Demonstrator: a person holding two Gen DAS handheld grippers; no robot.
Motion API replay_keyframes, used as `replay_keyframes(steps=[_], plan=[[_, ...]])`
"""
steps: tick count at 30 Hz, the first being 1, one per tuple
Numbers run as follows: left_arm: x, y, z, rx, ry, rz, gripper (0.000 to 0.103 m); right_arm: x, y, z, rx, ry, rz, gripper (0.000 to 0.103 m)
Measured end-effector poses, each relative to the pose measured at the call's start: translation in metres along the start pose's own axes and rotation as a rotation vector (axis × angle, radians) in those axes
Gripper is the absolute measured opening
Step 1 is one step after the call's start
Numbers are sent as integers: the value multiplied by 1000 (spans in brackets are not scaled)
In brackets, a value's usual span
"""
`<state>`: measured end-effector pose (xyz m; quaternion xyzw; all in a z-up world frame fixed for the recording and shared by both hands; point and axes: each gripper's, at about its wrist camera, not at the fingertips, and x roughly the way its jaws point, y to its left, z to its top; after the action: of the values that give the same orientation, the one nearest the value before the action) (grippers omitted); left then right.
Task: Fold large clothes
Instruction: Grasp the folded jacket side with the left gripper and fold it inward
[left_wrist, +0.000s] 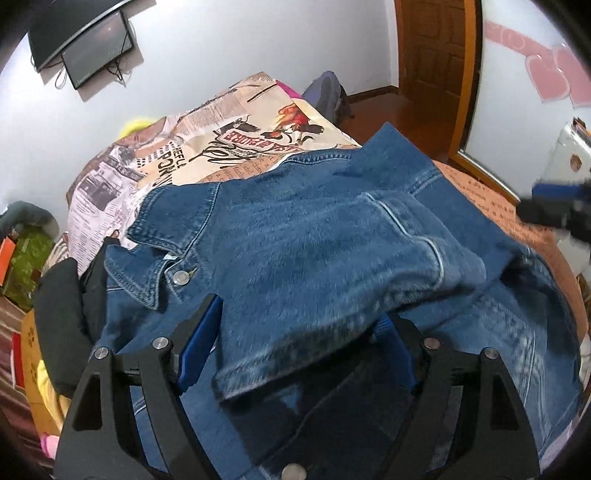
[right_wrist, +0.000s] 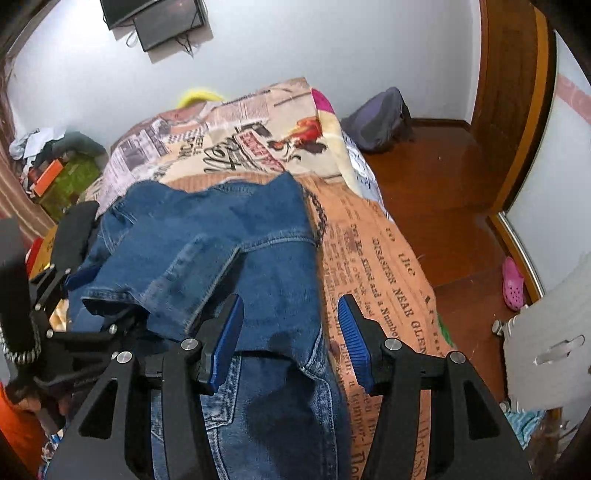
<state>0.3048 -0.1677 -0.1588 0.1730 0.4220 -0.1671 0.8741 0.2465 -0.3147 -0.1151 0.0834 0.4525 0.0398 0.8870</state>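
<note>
A blue denim jacket (left_wrist: 314, 229) lies on the bed, one sleeve (left_wrist: 332, 302) folded across its body. My left gripper (left_wrist: 295, 328) is open, its blue pads either side of the sleeve cuff, which drapes over the right pad. In the right wrist view the jacket (right_wrist: 229, 243) covers the bed's left half. My right gripper (right_wrist: 291, 332) is open and empty, just above the jacket's right edge. The left gripper (right_wrist: 96, 310) shows at the left under the sleeve cuff.
The bed has a newspaper-print cover (right_wrist: 376, 266). Black clothing (left_wrist: 62, 317) lies at the jacket's left. A wooden floor (right_wrist: 443, 192), a backpack (right_wrist: 380, 118), a pink shoe (right_wrist: 513, 284) and a wooden door (left_wrist: 432, 48) are to the right. Clutter (right_wrist: 59, 166) lies at the left.
</note>
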Motion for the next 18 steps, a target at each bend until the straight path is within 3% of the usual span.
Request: replay_keyframes(steps=[2,4,6,11,18], plan=[[-2,3,5,-33,-27,-21,76,6,-2,-3,-2,16,-3,49],[-5,9,10,-71,-46,-27,65,14,-1,-6,-10,38,-6,49],[-9,17,15,-119,-67,-28,44,22,1,-9,-21,56,-23,49],[-19,53,21,-273,-100,-85,18,38,7,-19,-46,107,-34,49],[-41,122,-9,-516,-124,-97,9,42,7,-23,-67,114,-40,52]])
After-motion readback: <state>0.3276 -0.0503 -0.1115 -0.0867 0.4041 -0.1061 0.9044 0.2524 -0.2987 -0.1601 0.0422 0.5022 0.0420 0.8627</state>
